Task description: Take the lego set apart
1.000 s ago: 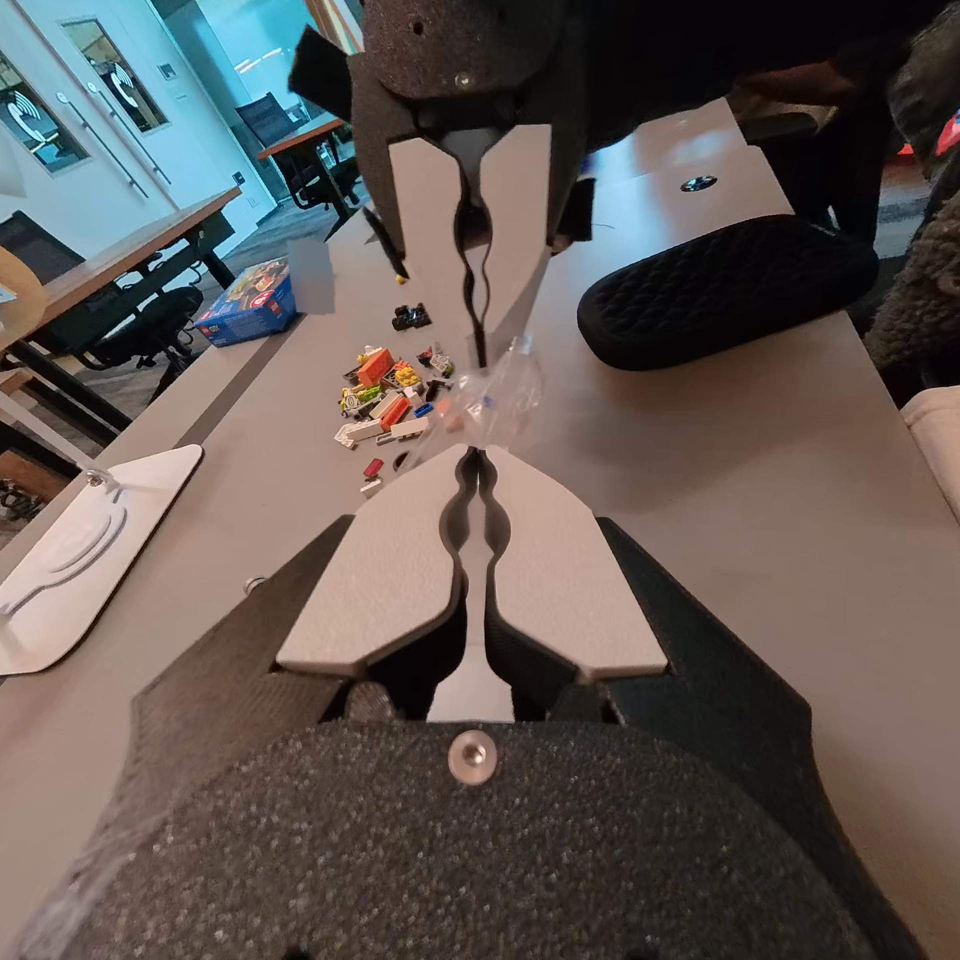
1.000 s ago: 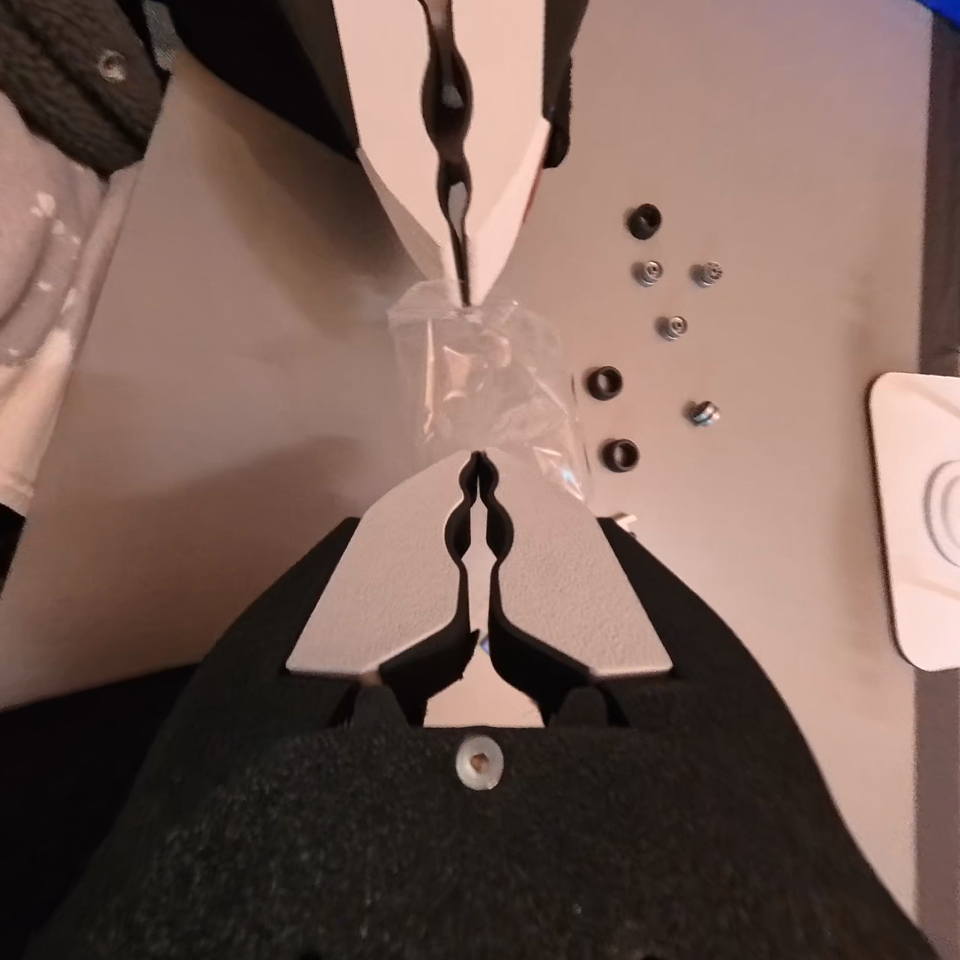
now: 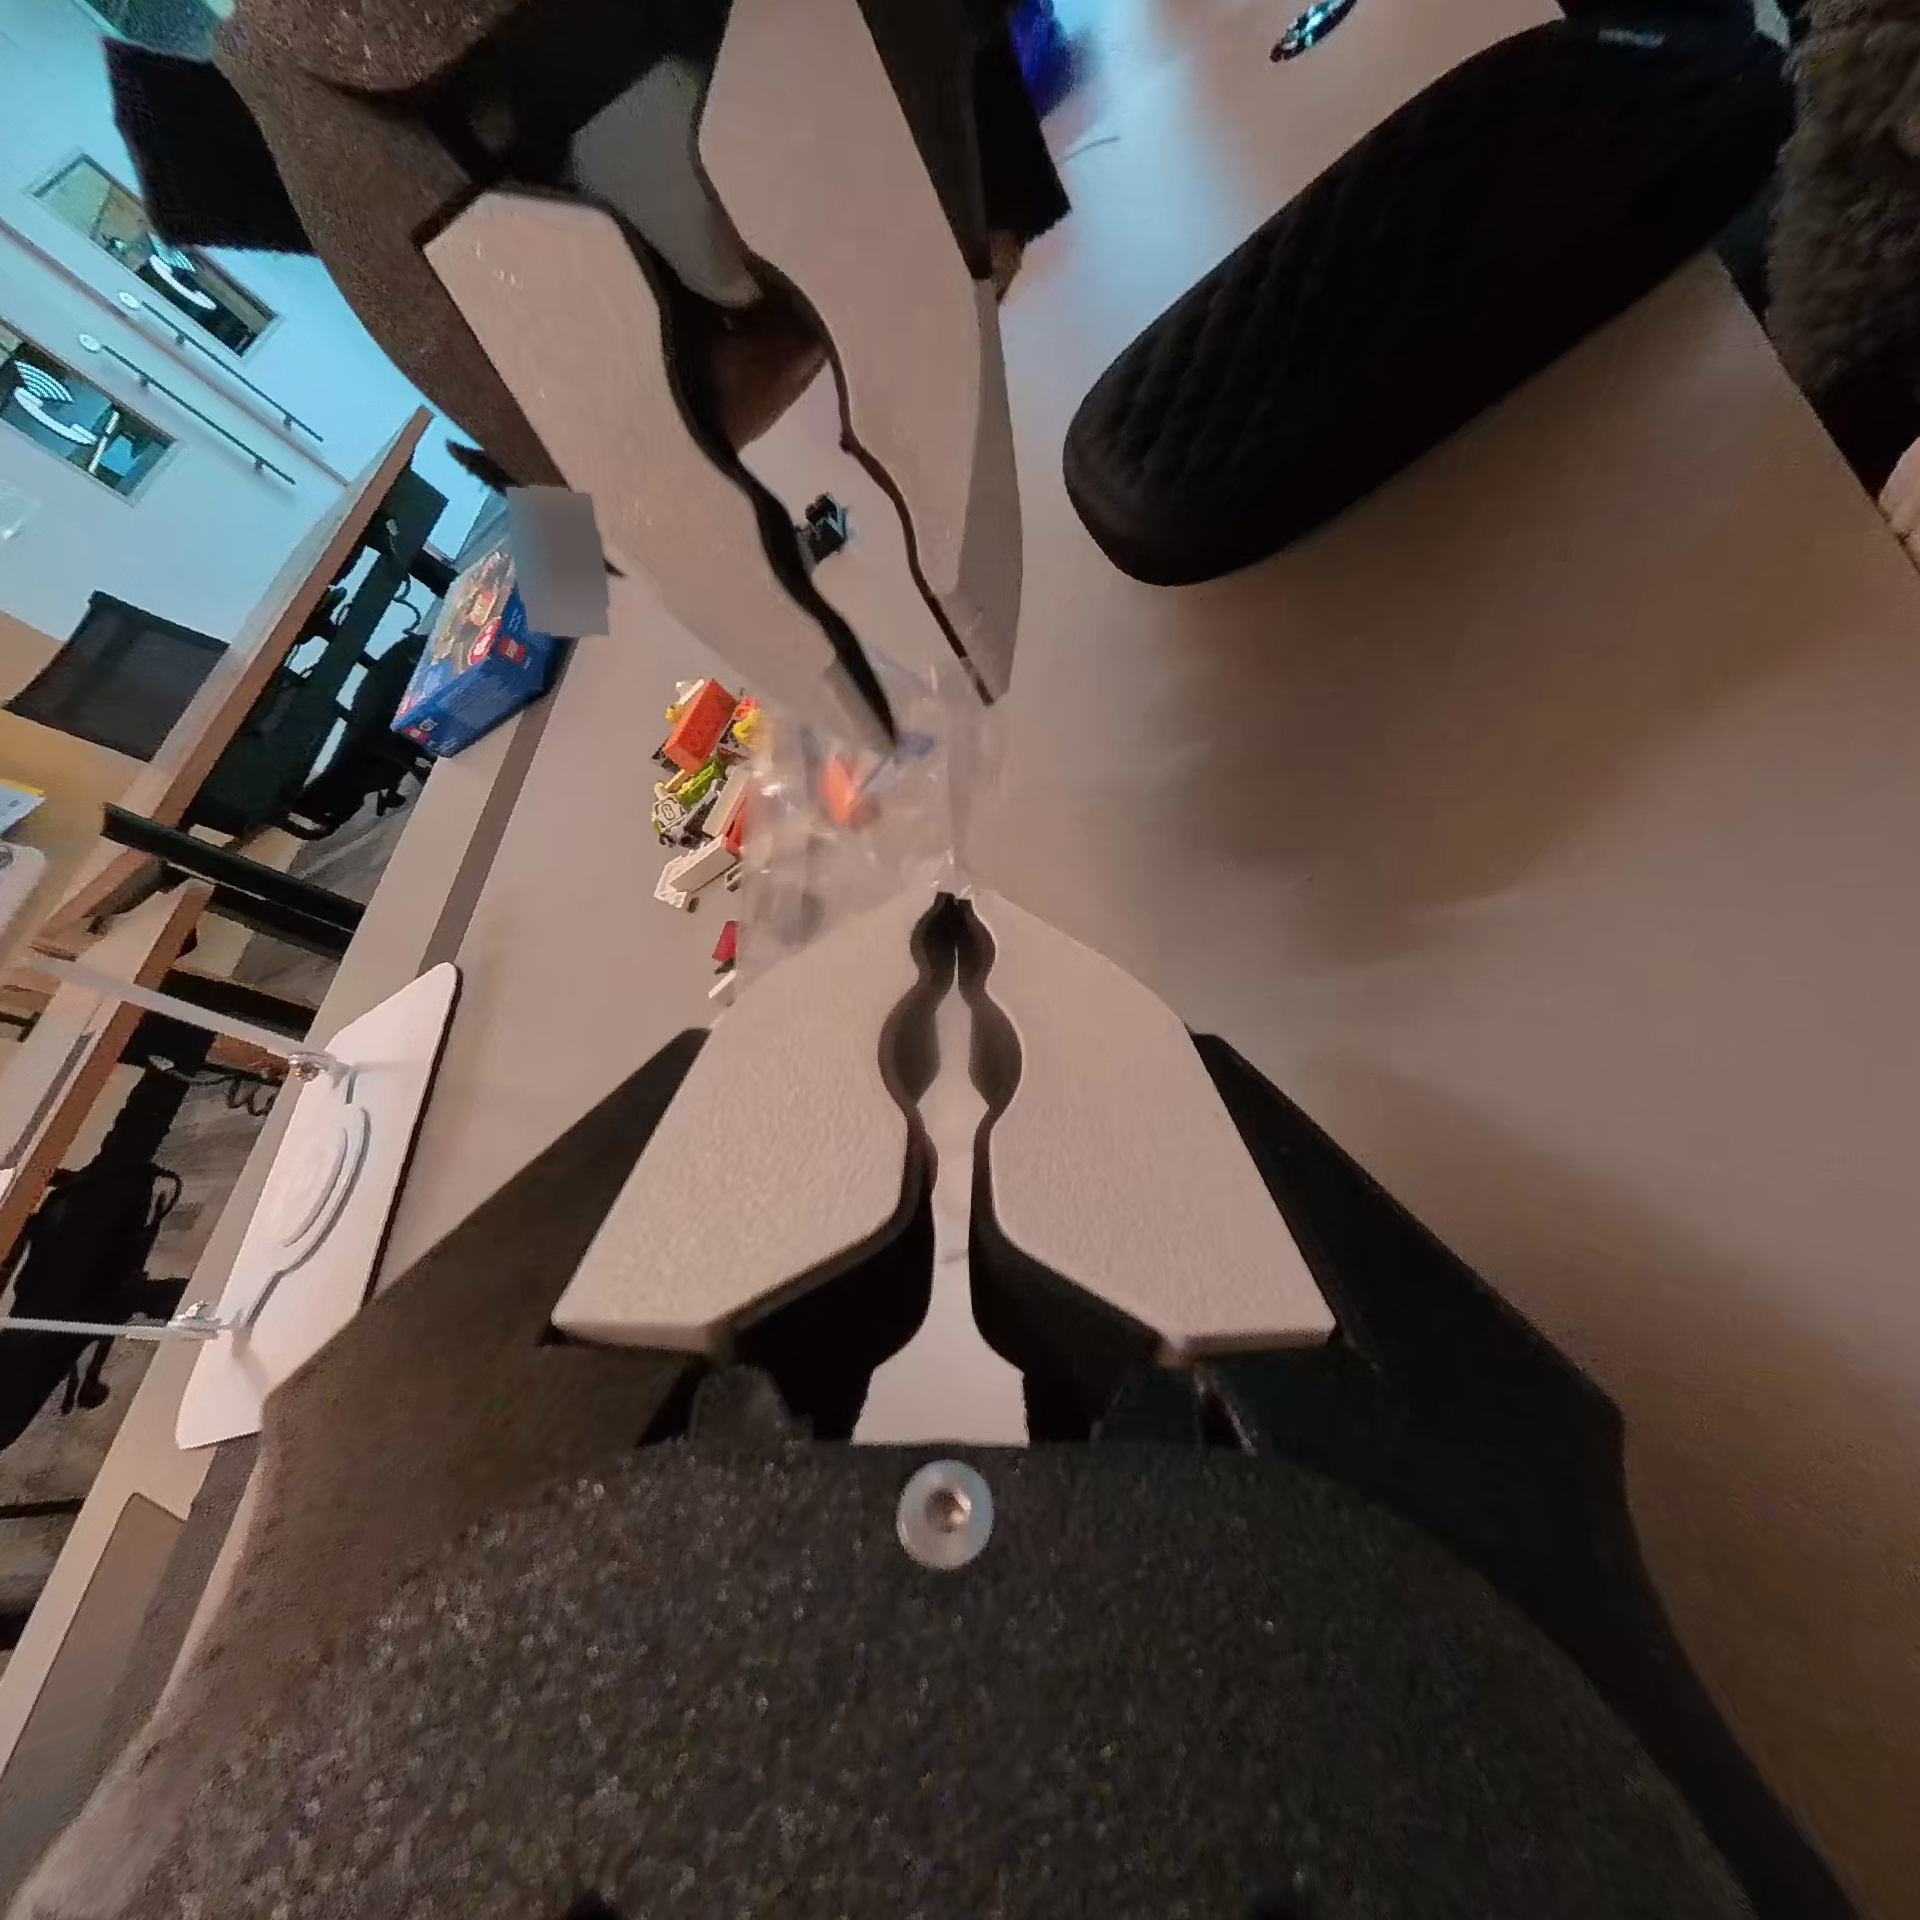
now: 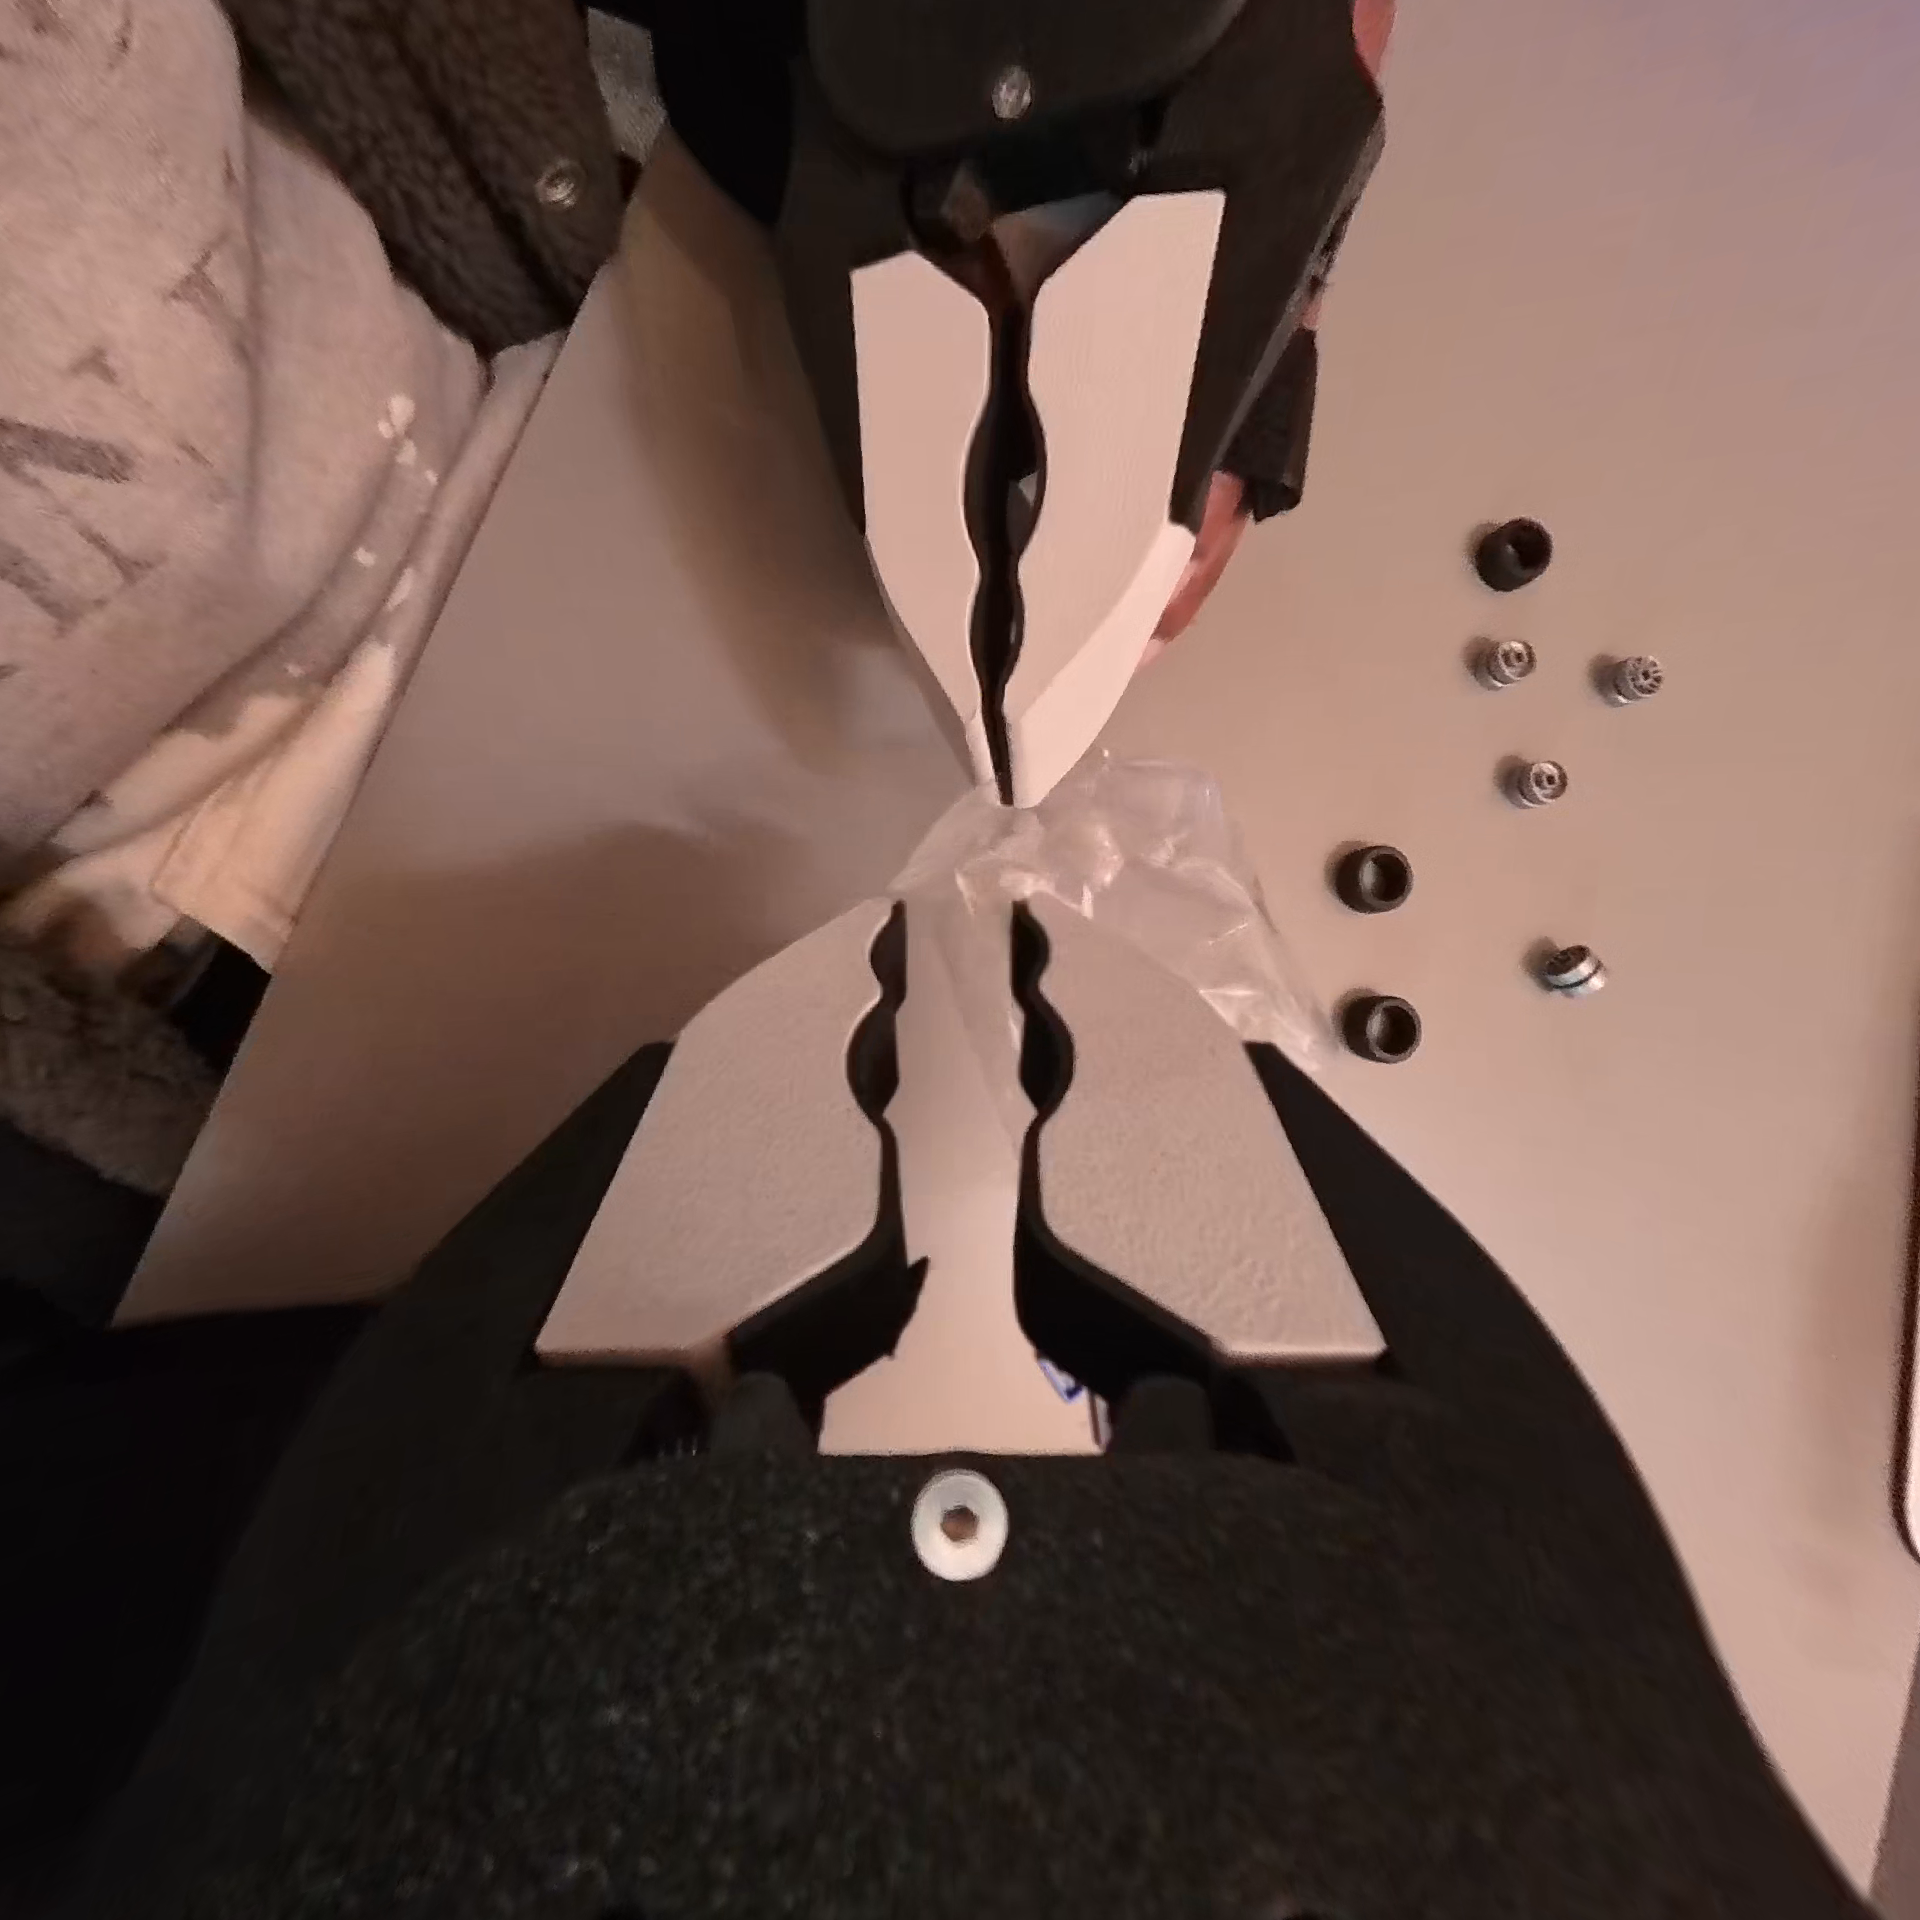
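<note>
Grey office tabletop (image 3: 1455, 935) carries loose multicoloured lego pieces (image 3: 707, 790), with small black and silver wheel parts (image 4: 1527, 779) apart. Left gripper (image 3: 954, 902) stays clenched on a crumpled clear plastic bag (image 4: 1101, 852). Right gripper (image 4: 961, 914), clamped on it a second ago, now stands released. Regrip near the seam and pull steadily to avoid scattering contents

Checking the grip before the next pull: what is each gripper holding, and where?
Left gripper pinches the clear plastic bag at one bunched edge; right gripper is open, holding nothing.
</note>
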`<state>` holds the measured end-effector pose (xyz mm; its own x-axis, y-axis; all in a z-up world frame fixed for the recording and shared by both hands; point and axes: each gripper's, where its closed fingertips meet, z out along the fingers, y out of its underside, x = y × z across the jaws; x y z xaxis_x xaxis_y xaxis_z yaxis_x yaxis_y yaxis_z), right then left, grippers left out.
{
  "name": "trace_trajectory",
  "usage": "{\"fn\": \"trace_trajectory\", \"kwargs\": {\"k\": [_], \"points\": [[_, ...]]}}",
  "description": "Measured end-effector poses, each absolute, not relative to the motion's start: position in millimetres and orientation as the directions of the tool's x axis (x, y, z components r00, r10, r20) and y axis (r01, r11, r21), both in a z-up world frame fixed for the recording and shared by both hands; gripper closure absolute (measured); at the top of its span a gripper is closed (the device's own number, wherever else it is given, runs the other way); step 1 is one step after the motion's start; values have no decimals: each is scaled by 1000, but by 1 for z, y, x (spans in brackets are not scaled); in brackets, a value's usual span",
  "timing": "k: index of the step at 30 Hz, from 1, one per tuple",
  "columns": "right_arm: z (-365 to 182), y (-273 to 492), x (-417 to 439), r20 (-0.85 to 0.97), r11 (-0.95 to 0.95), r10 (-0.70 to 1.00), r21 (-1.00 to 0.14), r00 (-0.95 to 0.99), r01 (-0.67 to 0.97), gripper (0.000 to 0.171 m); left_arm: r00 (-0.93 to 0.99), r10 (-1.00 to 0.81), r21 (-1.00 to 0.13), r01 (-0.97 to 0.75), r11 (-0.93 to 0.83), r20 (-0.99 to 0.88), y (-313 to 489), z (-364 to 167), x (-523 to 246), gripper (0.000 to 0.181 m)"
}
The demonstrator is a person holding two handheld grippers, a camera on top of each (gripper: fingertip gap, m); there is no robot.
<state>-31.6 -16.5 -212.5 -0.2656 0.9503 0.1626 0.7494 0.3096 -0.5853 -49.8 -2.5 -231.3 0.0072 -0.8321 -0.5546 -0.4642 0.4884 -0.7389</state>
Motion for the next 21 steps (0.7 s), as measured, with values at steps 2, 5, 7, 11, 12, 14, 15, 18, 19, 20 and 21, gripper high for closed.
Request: {"fn": "trace_trajectory", "kwargs": {"k": [2,5,7,11,12,14,15,18,19,20,21], "points": [[-213,-21,-30,163,326,944,-590,-287,739,164,10,-842,-745,-471,473,-540,-2,-233,-50,181],[-213,-24,-29,186,342,939,-607,-291,717,171,15,-856,-762,-465,451,-516,-2,-231,-50,181],[-215,-25,-27,190,343,938,-615,-289,710,171,12,-859,-760,-472,447,-512,-2,-233,-49,181],[-211,-20,-29,229,343,939,-646,-256,682,171,8,-879,-782,-459,421,-478,-4,-232,-49,181],[-209,-18,-31,237,338,941,-657,-241,674,171,-2,-884,-791,-446,418,-467,-7,-231,-49,181],[-206,-14,-32,242,323,946,-671,-214,668,171,0,-888,-810,-410,419,-459,-10,-226,-47,178],[-206,-13,-32,236,311,950,-674,-204,670,171,3,-893,-825,-385,414,-450,-12,-220,-46,172],[-203,-13,-36,216,289,957,-692,-193,661,171,37,-900,-846,-361,393,-434,-10,-211,-43,169],[-202,-12,-38,222,293,956,-698,-193,653,171,48,-896,-841,-370,395,-441,-8,-212,-43,173],[-201,-12,-40,232,301,954,-702,-192,646,171,56,-892,-839,-372,398,-448,-6,-211,-43,177],[-200,-11,-42,242,307,951,-705,-190,639,171,59,-891,-837,-375,397,-450,-5,-212,-43,179]]}}
